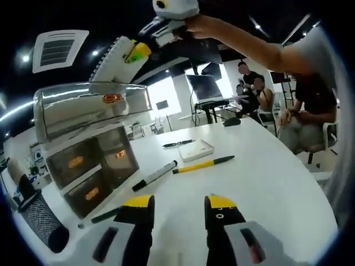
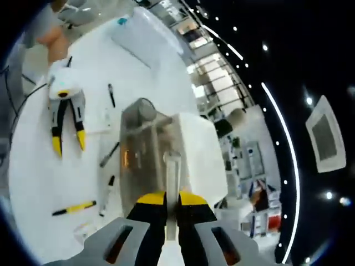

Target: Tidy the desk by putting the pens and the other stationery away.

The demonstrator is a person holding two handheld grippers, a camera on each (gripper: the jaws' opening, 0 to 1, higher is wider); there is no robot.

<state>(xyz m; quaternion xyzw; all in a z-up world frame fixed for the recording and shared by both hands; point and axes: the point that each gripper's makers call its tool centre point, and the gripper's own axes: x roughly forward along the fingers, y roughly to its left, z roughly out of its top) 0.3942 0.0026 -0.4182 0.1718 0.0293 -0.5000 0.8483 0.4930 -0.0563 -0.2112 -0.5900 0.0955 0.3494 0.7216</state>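
Right gripper [image 2: 172, 202] fingers around ruler [image 2: 172, 183]

We carry two grey plastic two-jaw grippers: the left gripper [image 1: 178, 206] and the right gripper [image 2: 172, 200] both have black jaws with yellow tips and dark oval slots in their grey bodies.

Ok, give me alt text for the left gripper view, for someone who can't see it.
The left gripper, jaws open and empty, hovers over a white round table towards a yellow-and-black pen and a black marker. To the left stands a clear plastic drawer organiser; above it, the right gripper holds a white ruler.
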